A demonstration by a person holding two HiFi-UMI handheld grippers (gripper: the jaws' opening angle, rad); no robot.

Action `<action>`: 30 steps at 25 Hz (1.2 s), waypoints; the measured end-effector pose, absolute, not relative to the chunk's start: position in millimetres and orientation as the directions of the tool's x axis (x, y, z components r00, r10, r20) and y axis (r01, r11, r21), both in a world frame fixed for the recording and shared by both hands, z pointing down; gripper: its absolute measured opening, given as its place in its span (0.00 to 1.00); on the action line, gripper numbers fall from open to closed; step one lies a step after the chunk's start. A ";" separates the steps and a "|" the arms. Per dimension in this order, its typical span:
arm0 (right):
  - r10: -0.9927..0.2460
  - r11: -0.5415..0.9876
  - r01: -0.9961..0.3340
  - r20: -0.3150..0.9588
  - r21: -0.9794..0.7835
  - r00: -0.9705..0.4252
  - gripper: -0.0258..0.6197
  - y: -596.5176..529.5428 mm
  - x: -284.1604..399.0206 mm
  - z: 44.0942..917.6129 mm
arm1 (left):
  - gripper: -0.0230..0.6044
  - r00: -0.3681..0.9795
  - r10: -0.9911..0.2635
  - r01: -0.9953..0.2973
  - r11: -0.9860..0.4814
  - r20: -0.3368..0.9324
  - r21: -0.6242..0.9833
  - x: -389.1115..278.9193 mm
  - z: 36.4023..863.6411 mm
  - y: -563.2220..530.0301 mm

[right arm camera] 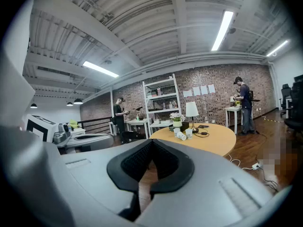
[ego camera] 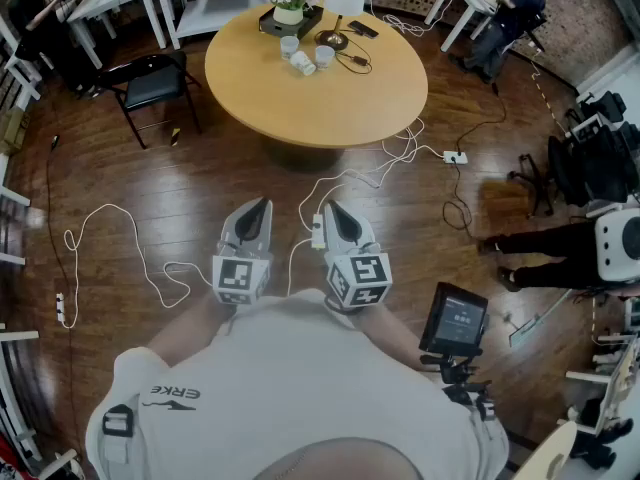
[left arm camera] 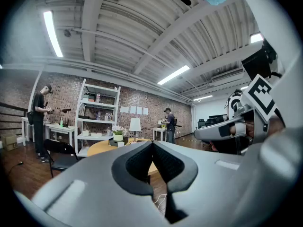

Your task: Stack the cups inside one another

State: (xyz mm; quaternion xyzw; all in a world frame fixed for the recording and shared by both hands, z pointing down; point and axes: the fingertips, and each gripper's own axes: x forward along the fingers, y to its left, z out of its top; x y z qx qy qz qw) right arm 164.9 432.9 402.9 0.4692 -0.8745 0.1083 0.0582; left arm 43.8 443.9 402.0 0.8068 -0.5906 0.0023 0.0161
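Head view has the left claw [ego camera: 252, 218] and right claw [ego camera: 340, 220] side by side, low in front of the person's chest and over the wood floor. Both point toward the round surface [ego camera: 390, 108] across the room. Each gripper view looks straight down its own jaws, and in both the pads are pressed together with nothing between them, so both claws are clenched and empty.

The cups [ego camera: 324, 55] are all on the far part of that surface, well apart from the claws. There are three white ones in a loose bunch. Two stand upright, and the one nearest the person looks tipped on its side. They're just beside the lamp base [ego camera: 331, 39], with the flower pot [ego camera: 288, 10] close behind.

My read is that stacking hasn't started and this is only the walk-up. Next the person has to get right up to the surface and let at least one claw open. Then it's pinching one upright cup by its wall and lowering it into another, maybe with the other claw steadying the bottom one. The tipped cup probably wants standing up first. I'd watch the lamp, because it's tight in there.
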 end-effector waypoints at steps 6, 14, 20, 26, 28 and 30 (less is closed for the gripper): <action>-0.799 0.550 -0.824 0.199 -0.137 -0.567 0.06 426.5 179.4 398.0 | 0.04 0.295 -0.955 -0.956 -0.294 0.026 0.006 58.5 398.1 436.5; -0.775 0.581 -0.801 0.201 -0.144 -0.599 0.06 419.6 202.2 403.2 | 0.04 0.257 -0.966 -0.966 -0.257 0.022 0.005 84.0 398.7 431.5; -0.760 0.594 -0.789 0.214 -0.153 -0.614 0.06 410.6 202.3 413.1 | 0.04 0.235 -0.971 -0.972 -0.235 0.041 0.013 83.5 406.3 425.5; -0.769 0.576 -0.803 0.233 -0.149 -0.595 0.06 372.9 186.7 421.8 | 0.04 0.239 -0.970 -0.971 -0.238 0.049 0.033 63.4 417.2 386.0; -0.784 0.554 -0.820 0.242 -0.144 -0.572 0.06 353.7 180.8 423.8 | 0.04 0.259 -0.964 -0.965 -0.257 0.051 0.043 55.3 418.9 363.5; -0.798 0.529 -0.837 0.254 -0.141 -0.547 0.06 333.5 173.8 426.1 | 0.04 0.285 -0.957 -0.958 -0.282 0.054 0.050 47.1 420.0 339.4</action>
